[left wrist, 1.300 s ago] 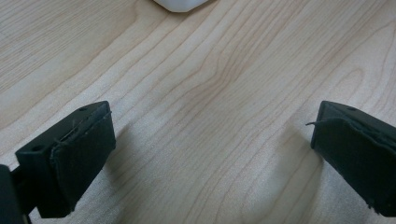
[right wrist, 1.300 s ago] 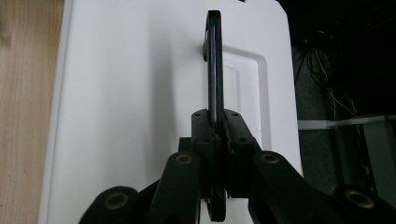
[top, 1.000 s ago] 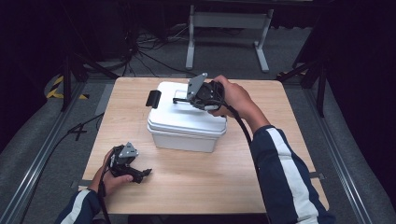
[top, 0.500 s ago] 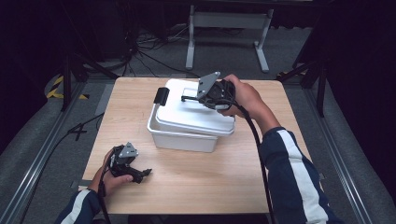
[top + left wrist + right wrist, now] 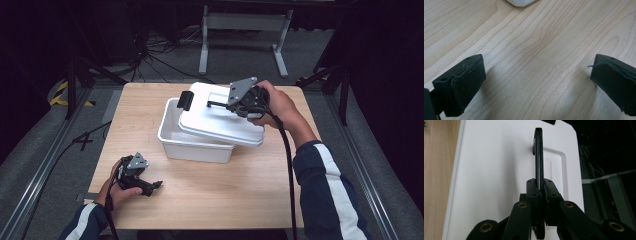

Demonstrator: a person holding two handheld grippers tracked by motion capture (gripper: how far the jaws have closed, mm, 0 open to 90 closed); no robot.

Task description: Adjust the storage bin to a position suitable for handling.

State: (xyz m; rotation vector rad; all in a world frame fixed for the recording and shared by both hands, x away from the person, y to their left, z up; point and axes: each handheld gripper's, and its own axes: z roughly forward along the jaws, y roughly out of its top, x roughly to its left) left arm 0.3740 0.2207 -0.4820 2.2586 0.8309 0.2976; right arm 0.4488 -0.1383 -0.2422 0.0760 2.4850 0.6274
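Observation:
A white plastic bin (image 5: 172, 132) stands mid-table. Its white lid (image 5: 220, 125) hangs tilted above it, lifted and shifted to the right, so the bin's left part is uncovered. A black latch (image 5: 185, 100) sits at the lid's far left end. My right gripper (image 5: 225, 104) is shut on the lid's thin black handle (image 5: 539, 152), which stands upright between the jaws in the right gripper view. My left gripper (image 5: 155, 186) rests low at the table's front left, jaws wide open with only bare wood between them (image 5: 536, 75).
The wooden table (image 5: 300, 175) has free room in front of and to the right of the bin. A bin corner (image 5: 520, 2) shows at the top of the left gripper view. Beyond the table are a metal stand (image 5: 240, 30), cables and dark floor.
My right gripper has raised the lid off the bin and carried it to the right, tilting it. The bin now shows open at its left. The left gripper has stayed put.

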